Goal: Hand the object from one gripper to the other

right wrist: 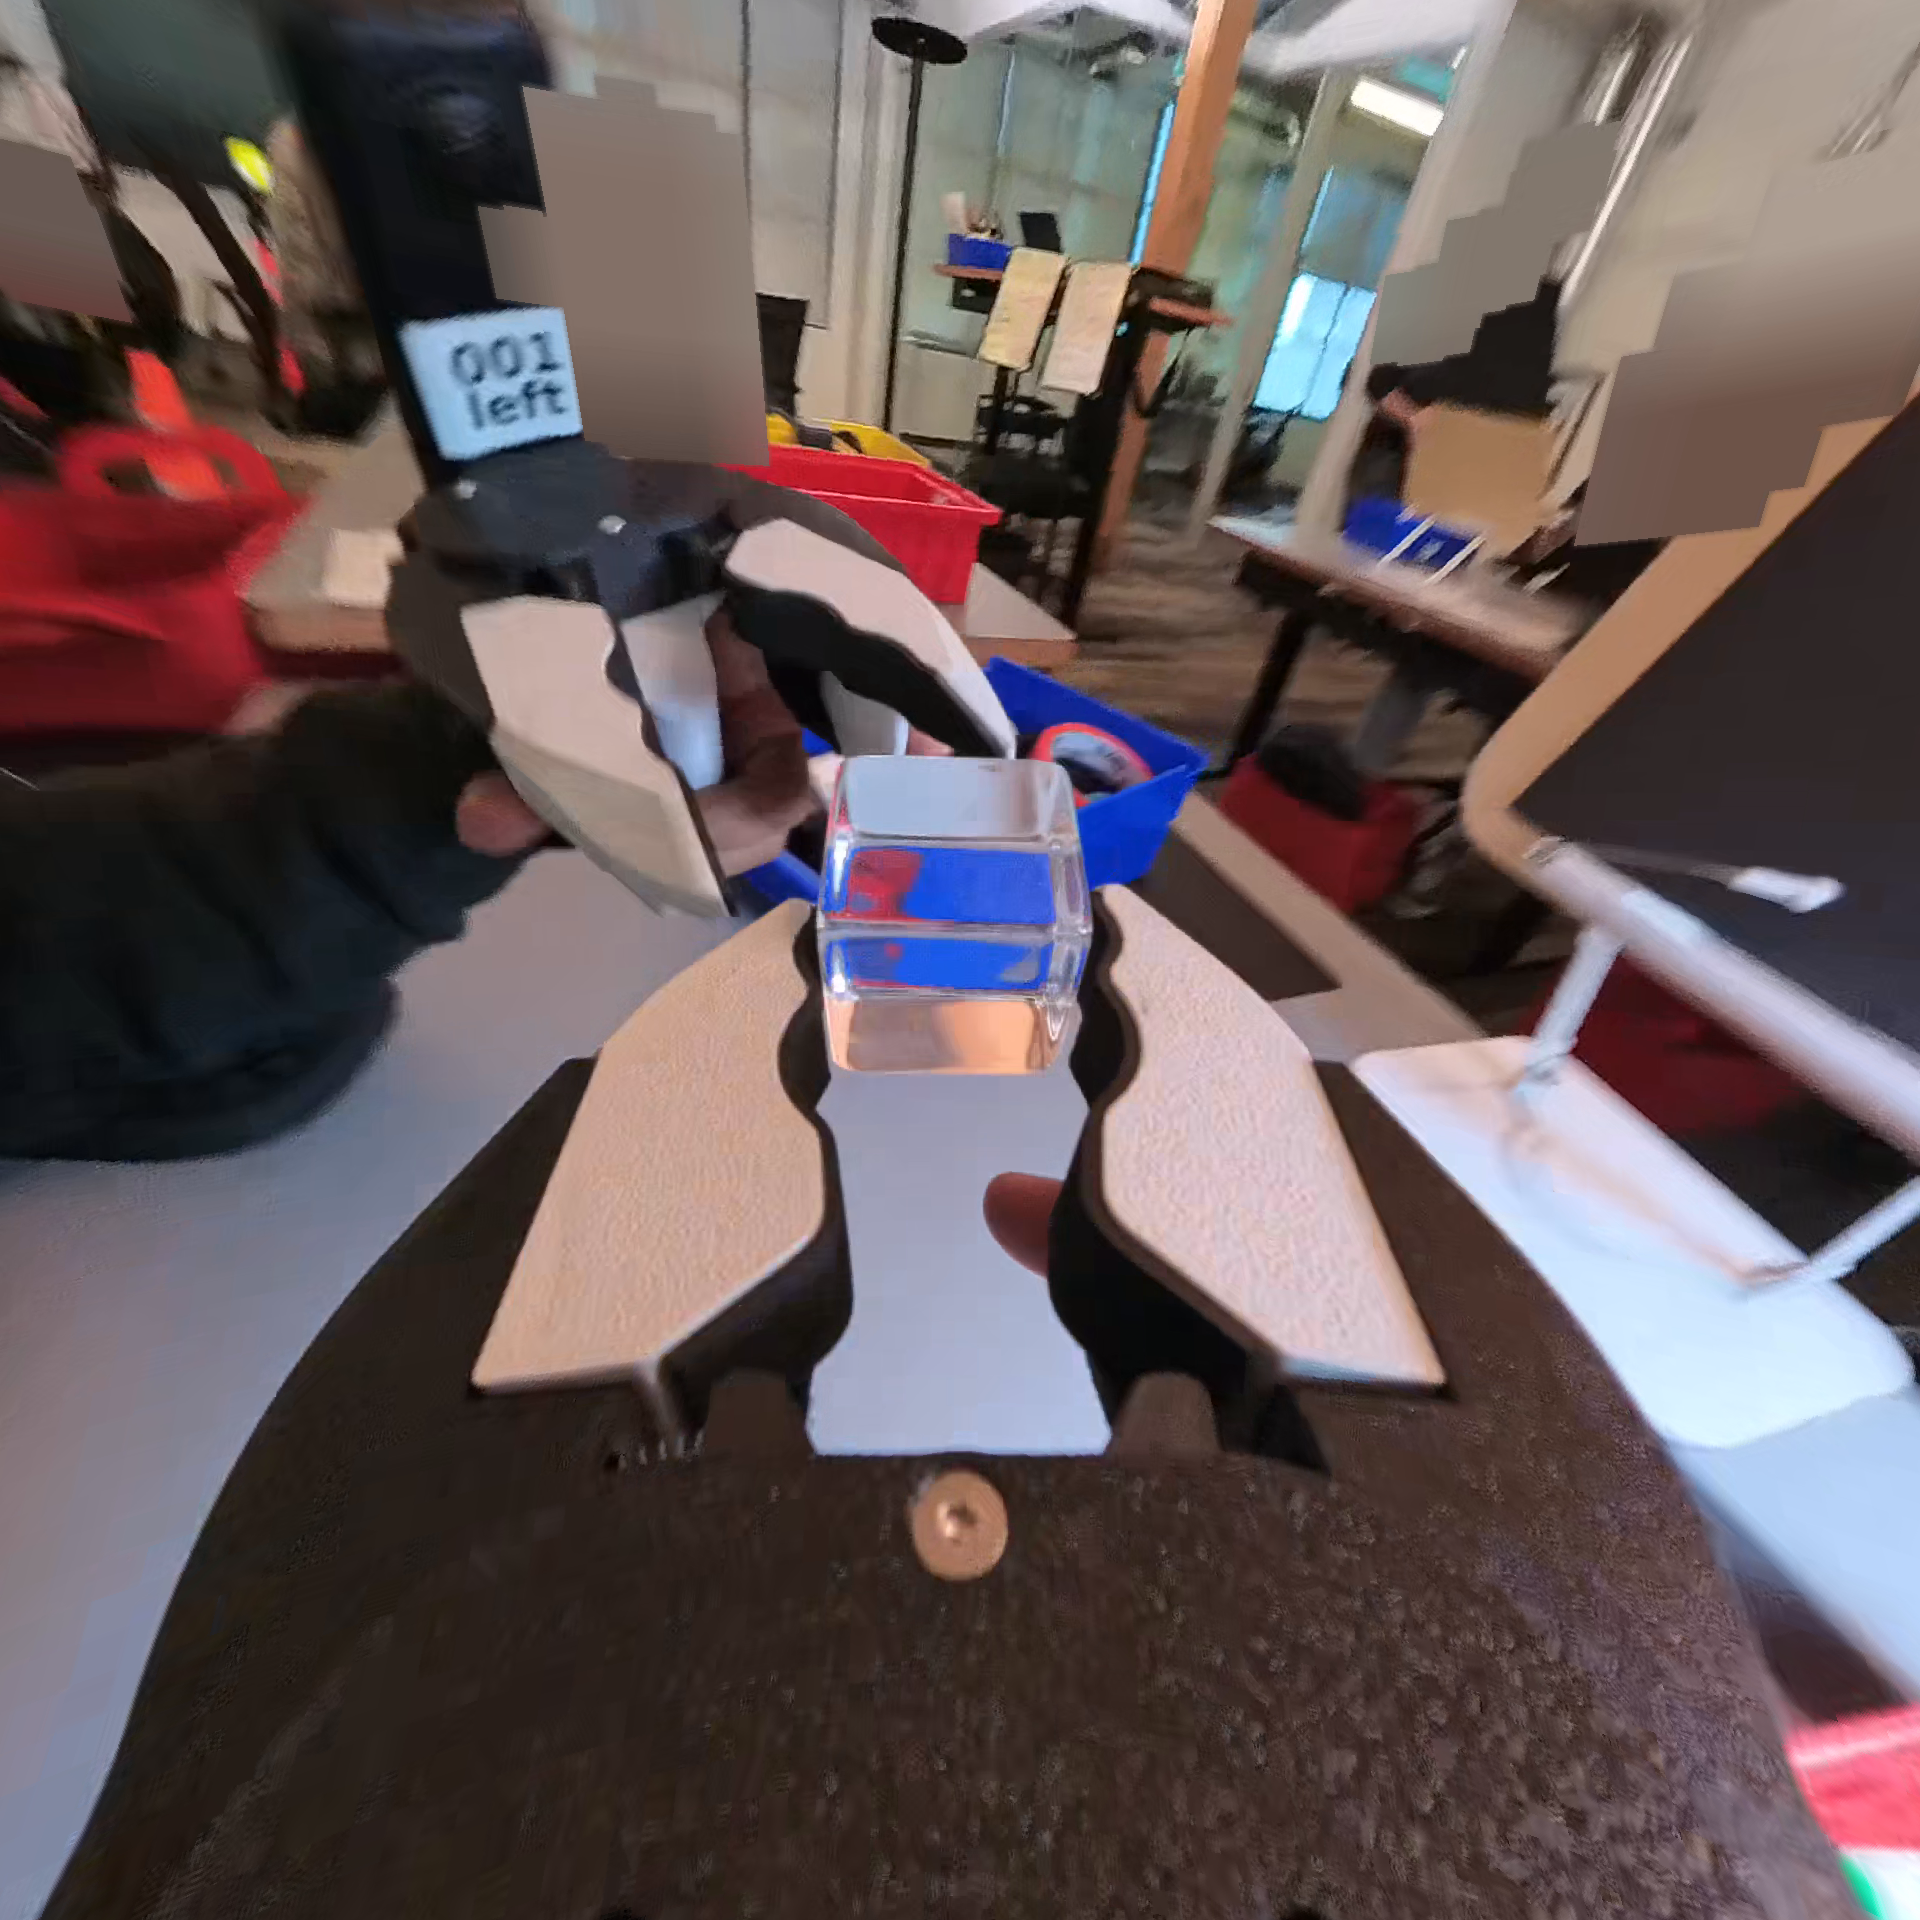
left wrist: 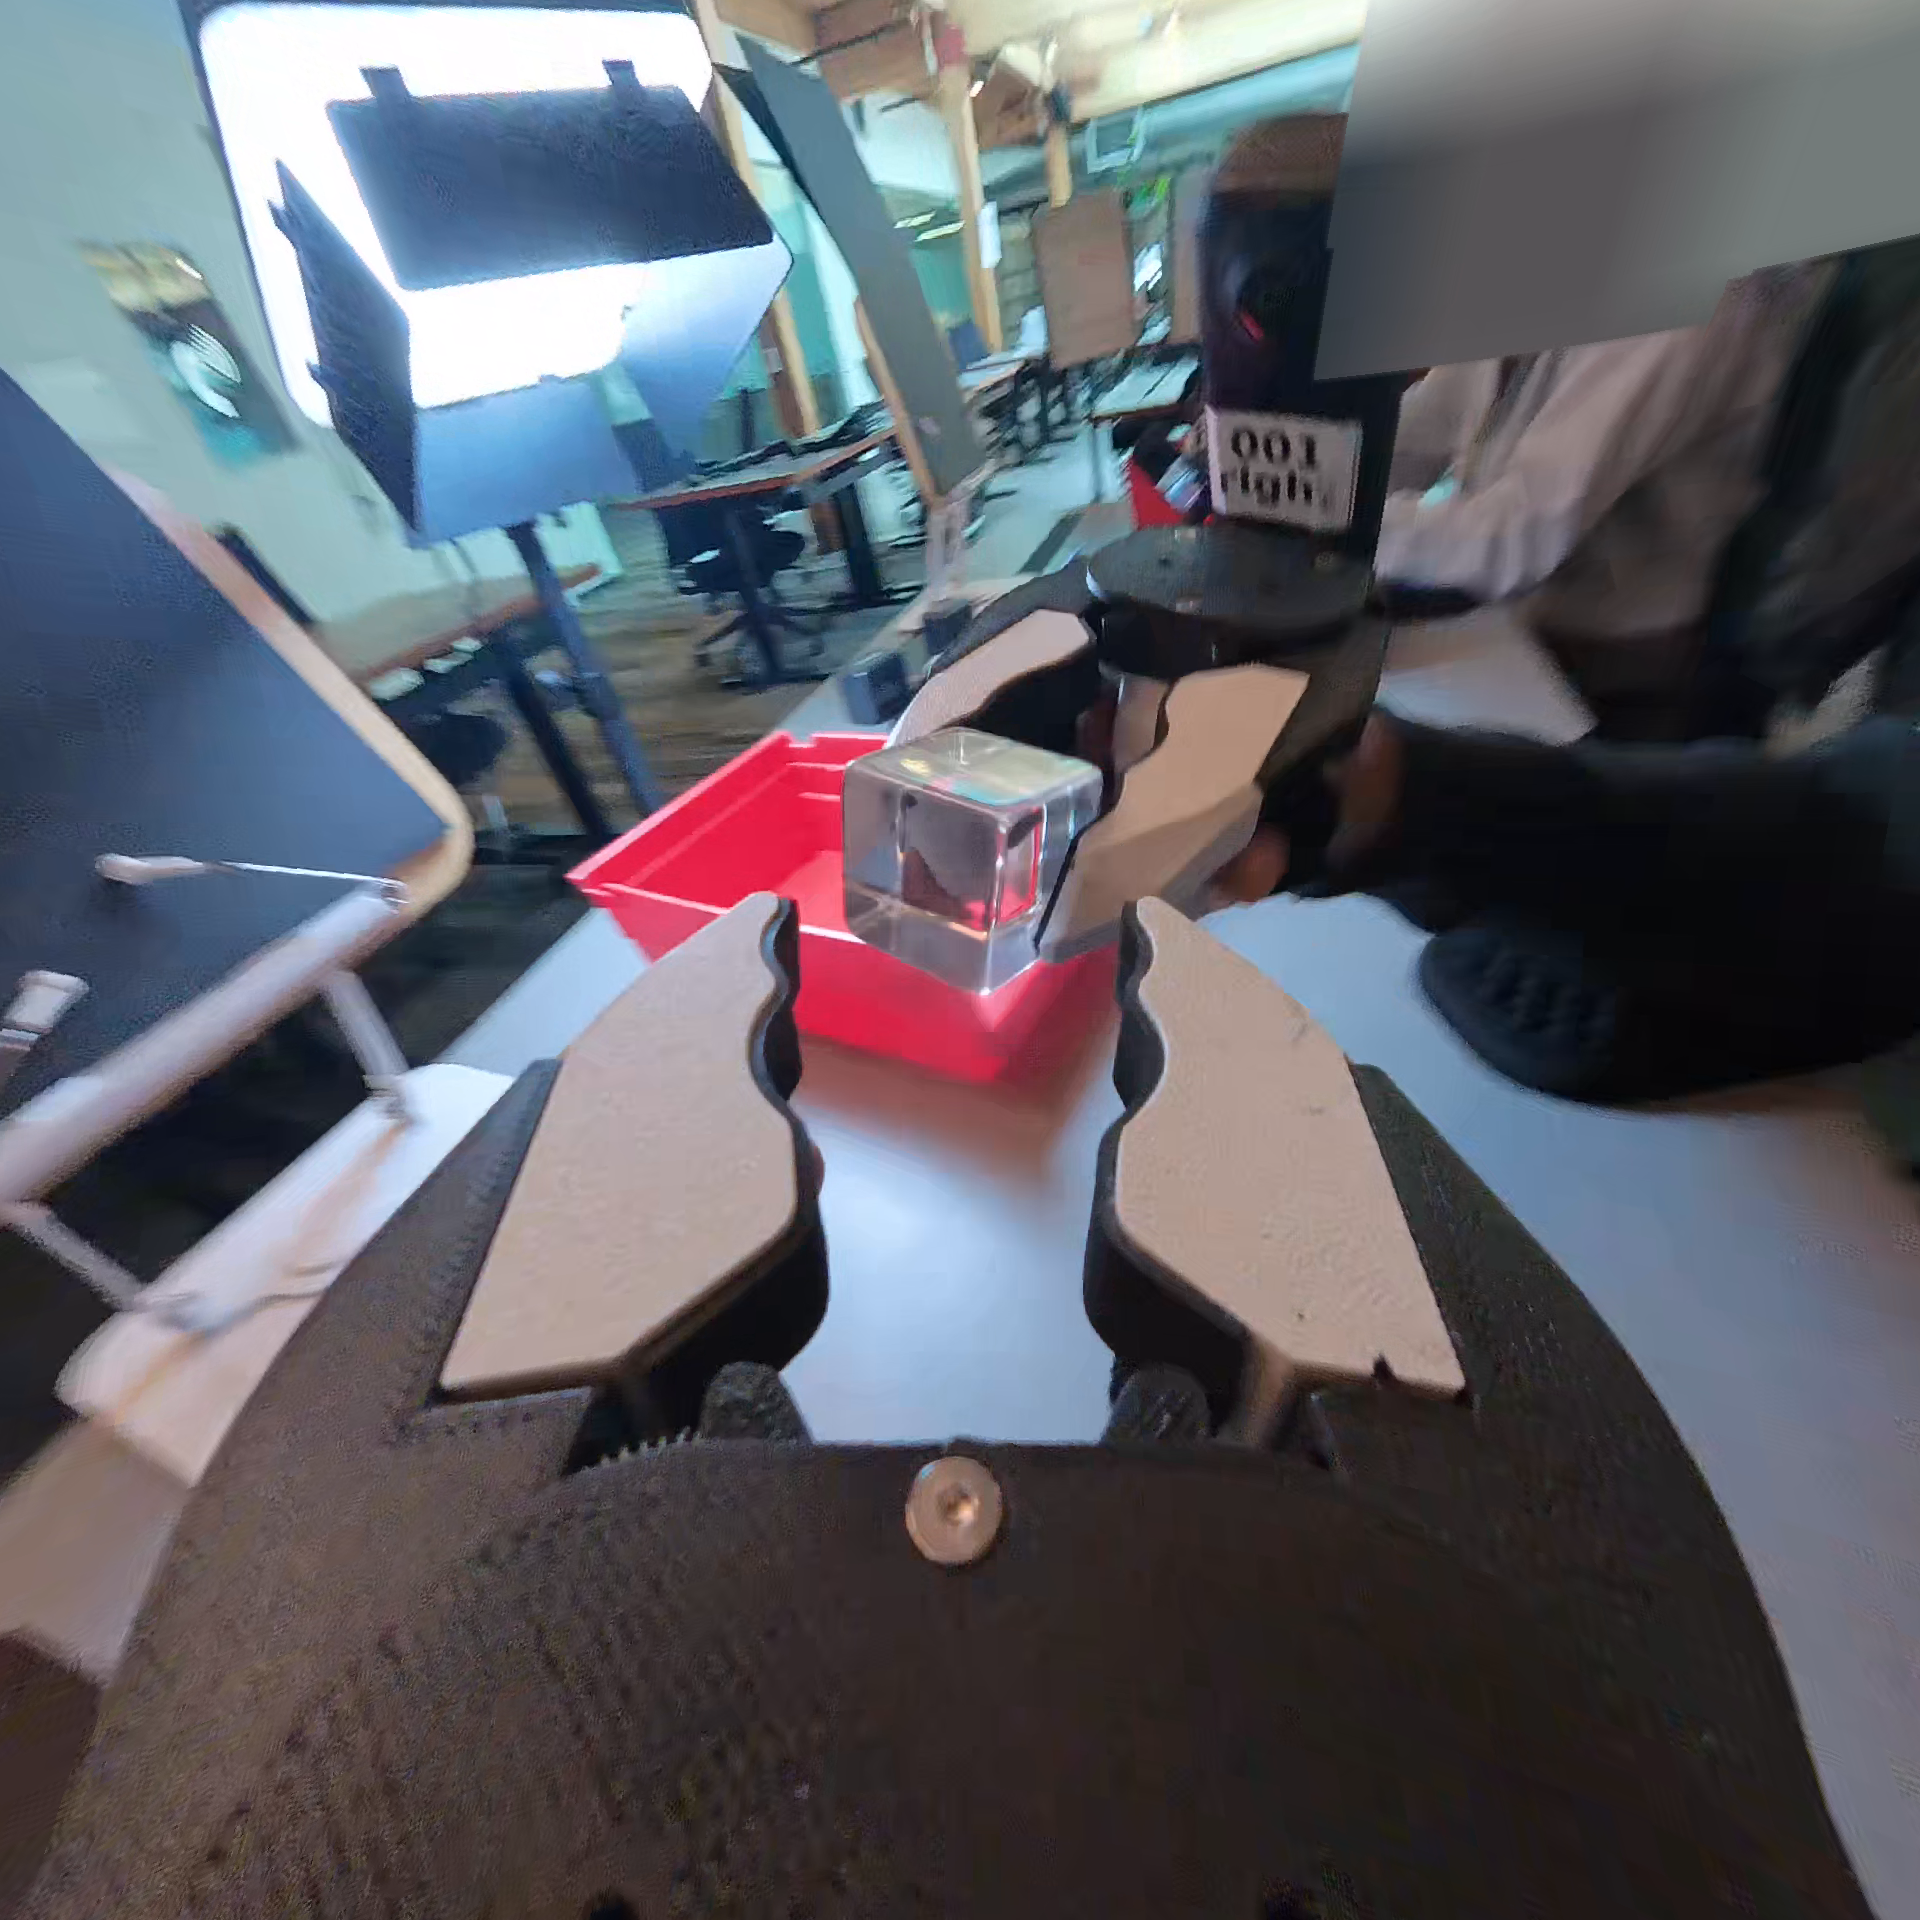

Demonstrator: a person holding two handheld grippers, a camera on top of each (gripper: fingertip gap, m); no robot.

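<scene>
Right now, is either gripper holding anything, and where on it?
The right gripper holds the clear cube by two opposite side faces. The left gripper is open and empty.

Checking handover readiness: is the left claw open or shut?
Open. The left claw shows a wide gap with nothing between its fingers; the cube sits in the right claw.

Cube (right wrist: pixel 951 914) appearing clear, glossy acrylic; right tongs (right wrist: pixel 951 966) showing matt, grainy plastic; counter (left wrist: pixel 1558 1299) presenting smooth grey.
</scene>
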